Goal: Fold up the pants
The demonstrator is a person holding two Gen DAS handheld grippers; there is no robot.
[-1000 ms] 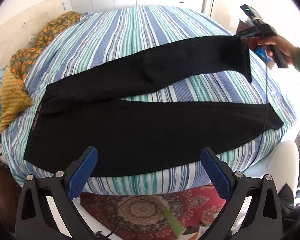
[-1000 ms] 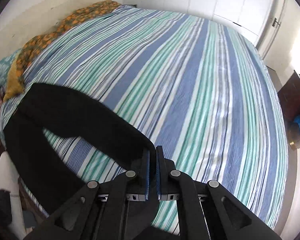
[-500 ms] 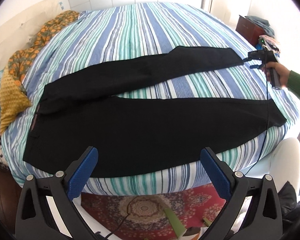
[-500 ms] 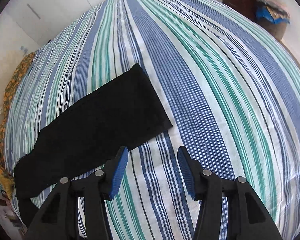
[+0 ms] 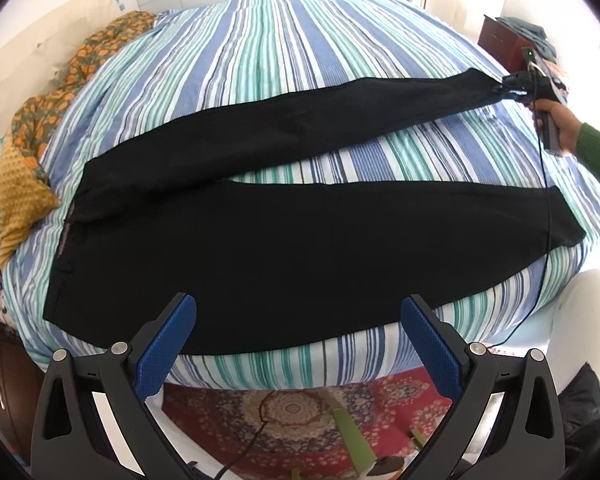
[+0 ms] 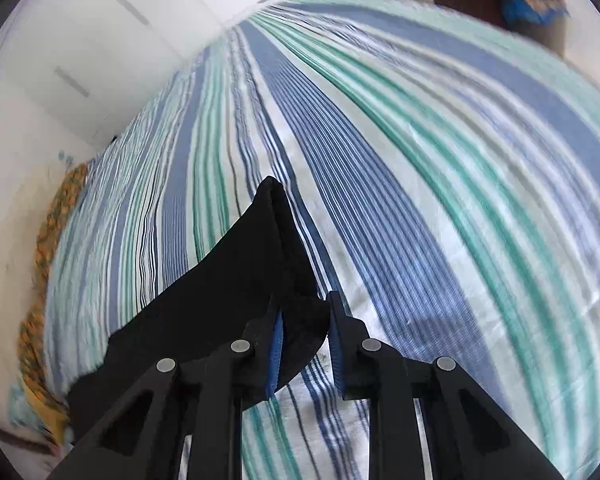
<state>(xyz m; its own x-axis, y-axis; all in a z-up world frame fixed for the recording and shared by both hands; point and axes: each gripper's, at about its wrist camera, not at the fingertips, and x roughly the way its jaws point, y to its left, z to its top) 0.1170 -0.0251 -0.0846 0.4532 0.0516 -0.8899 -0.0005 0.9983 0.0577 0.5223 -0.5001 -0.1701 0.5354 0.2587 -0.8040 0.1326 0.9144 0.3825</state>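
Note:
Black pants (image 5: 284, 240) lie spread on the striped bed (image 5: 260, 52), waistband at the left, two legs running right. My left gripper (image 5: 298, 348) is open and empty, held off the bed's near edge above the floor. My right gripper (image 5: 504, 90) is at the hem of the far leg, at the bed's right side. In the right wrist view the gripper (image 6: 306, 344) has its jaws partly closed around the hem of the far leg (image 6: 268, 264), with a gap still showing; the view is blurred.
An orange patterned blanket (image 5: 44, 120) is bunched at the bed's left end. A red patterned rug (image 5: 284, 420) lies on the floor below the left gripper. A white chair (image 5: 580, 332) stands at the bed's right corner. A dark nightstand (image 5: 500, 36) stands behind.
My right gripper dropped the far leg flat on the bed and opened, then moved back onto the hem, its jaws now closing around it. My left gripper stayed open and still.

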